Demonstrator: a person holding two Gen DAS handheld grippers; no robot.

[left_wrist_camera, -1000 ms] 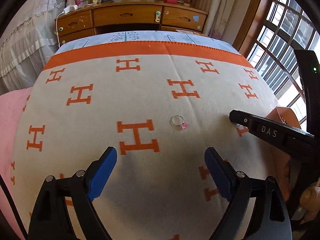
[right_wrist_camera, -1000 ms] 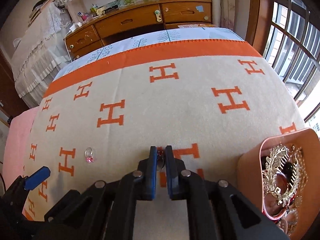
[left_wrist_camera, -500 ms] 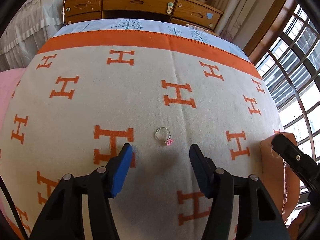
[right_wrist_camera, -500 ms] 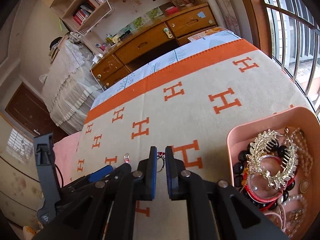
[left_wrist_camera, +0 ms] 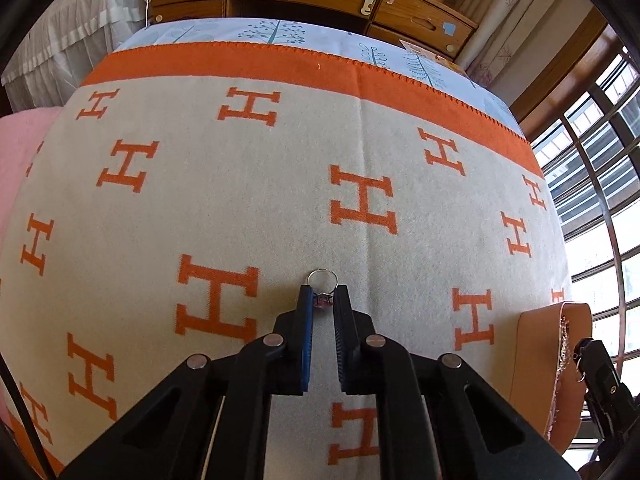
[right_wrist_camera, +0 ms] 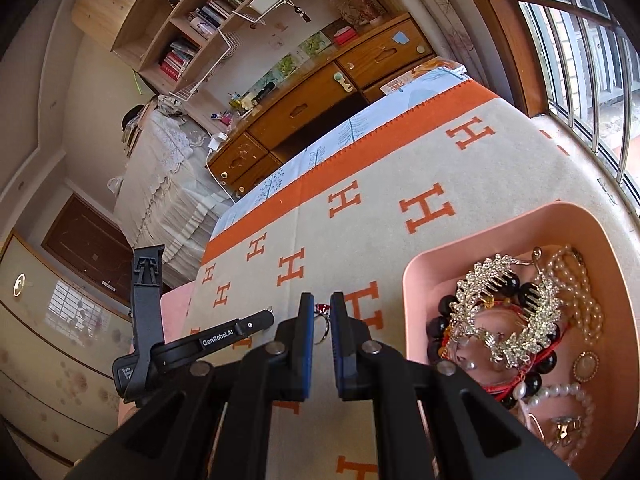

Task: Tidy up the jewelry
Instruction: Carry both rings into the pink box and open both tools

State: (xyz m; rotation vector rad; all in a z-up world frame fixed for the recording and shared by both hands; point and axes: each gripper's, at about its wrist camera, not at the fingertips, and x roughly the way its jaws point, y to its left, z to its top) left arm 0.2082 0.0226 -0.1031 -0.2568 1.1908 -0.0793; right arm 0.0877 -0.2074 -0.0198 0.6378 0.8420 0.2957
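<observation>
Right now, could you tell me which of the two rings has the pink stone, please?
The ring in the left gripper is the pink-stone ring, lying on the blanket. The ring in the right gripper, the red-stone ring, is lifted.

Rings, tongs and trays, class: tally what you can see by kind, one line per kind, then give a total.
Rings: 2, a pink-stone ring in the left tongs and a red-stone ring in the right tongs
Tongs: 2
Trays: 1, the pink tray of jewelry
Total: 5
</observation>
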